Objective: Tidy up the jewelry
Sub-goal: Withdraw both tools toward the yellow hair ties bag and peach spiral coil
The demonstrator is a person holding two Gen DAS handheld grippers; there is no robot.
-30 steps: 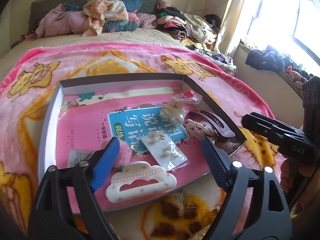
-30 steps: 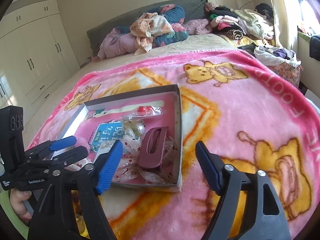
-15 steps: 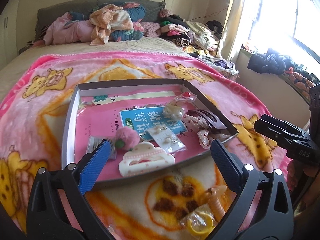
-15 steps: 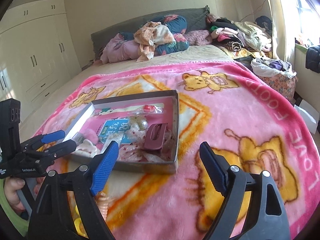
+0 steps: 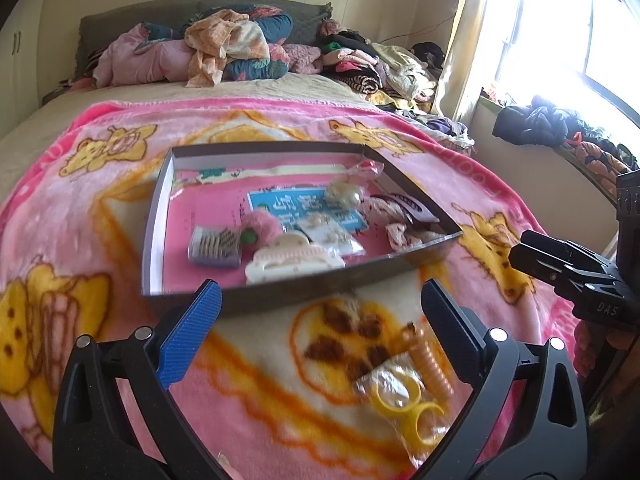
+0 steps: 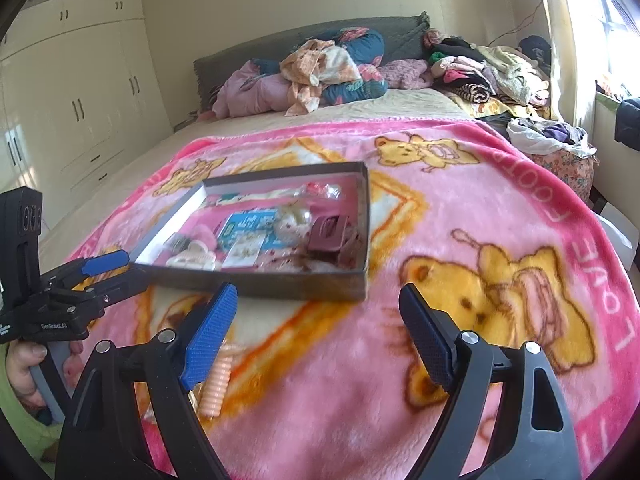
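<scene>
- While both jaws are standing wide and empty, the left gripper (image 5: 316,316) is being held above the orange spiral hair tie (image 5: 430,364).
- It is best being lowered squarely over the tie, clear of the grey cardboard box (image 5: 304,290).
- The right gripper (image 6: 316,320), equally spread and empty, is being kept aside.

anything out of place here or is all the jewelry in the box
Not all of it. A clear packet with yellow rings and an orange spiral hair tie lie loose on the pink blanket, in front of the box, while the other accessories sit inside it. Both grippers are open and empty.
</scene>
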